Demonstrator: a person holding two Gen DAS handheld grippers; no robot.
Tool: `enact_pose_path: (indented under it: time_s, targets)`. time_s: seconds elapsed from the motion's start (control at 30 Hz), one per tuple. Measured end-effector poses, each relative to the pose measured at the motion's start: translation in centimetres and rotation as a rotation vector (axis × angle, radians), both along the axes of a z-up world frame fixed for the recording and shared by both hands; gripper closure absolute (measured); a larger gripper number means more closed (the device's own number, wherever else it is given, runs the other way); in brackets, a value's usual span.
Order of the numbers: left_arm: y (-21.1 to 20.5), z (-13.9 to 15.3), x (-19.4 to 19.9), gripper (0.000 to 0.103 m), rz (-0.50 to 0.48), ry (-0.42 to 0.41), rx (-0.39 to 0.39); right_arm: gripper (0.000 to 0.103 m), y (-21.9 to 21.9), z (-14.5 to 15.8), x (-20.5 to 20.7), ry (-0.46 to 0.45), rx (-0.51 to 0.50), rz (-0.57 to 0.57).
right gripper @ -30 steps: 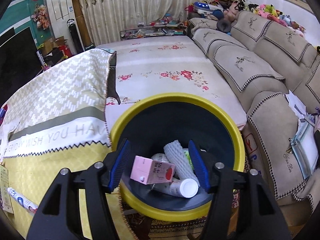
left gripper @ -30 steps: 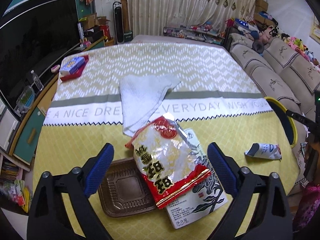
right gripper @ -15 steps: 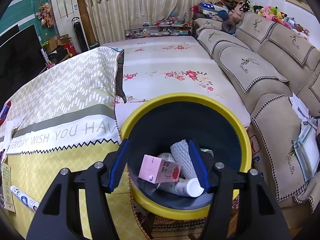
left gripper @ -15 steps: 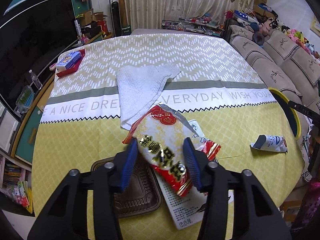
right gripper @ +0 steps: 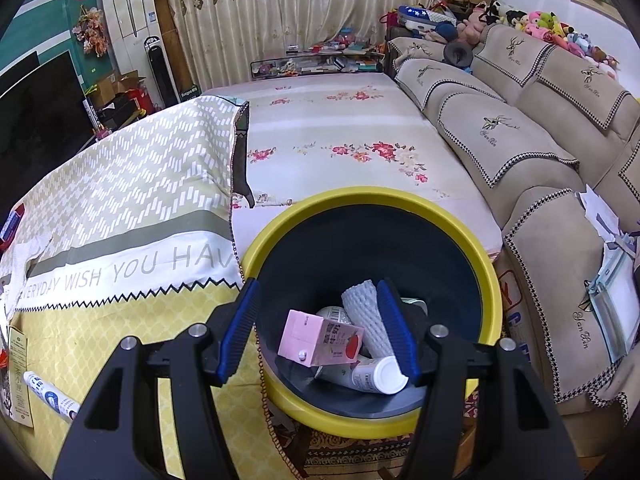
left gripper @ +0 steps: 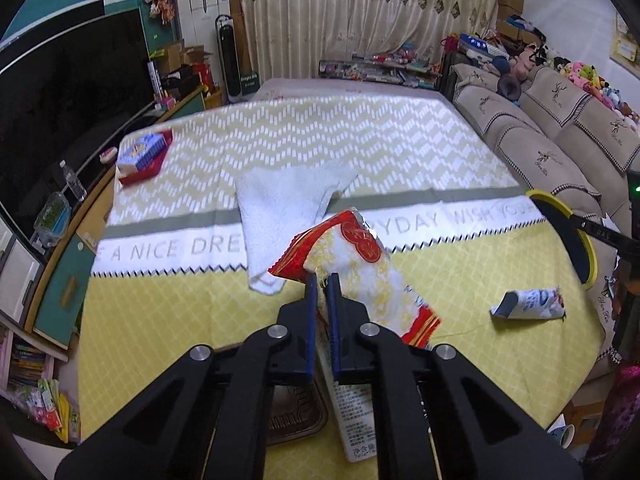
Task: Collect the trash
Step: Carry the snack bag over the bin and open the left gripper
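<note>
At the near edge of the bench, my left claw has just closed on the crinkly red-and-white snack bag: light, limp, slippery; my right claw gapes empty.

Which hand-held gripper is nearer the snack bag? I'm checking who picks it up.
Left. The left hand-held gripper is shut on the snack bag; the right hand-held gripper hangs open over the trash bin.

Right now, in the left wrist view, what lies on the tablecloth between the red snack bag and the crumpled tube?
Nothing: between the red snack bag and the crumpled tube, the left wrist view shows only bare yellow tablecloth.
</note>
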State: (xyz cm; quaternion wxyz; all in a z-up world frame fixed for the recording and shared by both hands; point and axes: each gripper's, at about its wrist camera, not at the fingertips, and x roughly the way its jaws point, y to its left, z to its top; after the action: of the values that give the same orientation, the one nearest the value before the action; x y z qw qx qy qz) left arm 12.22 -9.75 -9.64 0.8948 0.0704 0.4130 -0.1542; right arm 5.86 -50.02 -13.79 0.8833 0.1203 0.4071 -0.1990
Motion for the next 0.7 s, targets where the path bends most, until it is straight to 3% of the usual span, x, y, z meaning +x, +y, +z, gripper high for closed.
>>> enact_pose_path:
  time_s: [0.37,0.7]
  targets:
    - [-2.8,3.6,-1.0,0.097,-0.074,-0.081,-0.034,0.045,-0.5,0.5,-0.4,-0.009,0.003,-0.010]
    - [-9.7,6.6,-0.8,0.097,-0.212,-0.131,-0.049,0.045,-2.8,1.3,-2.4,-0.041,0.005,-0.051]
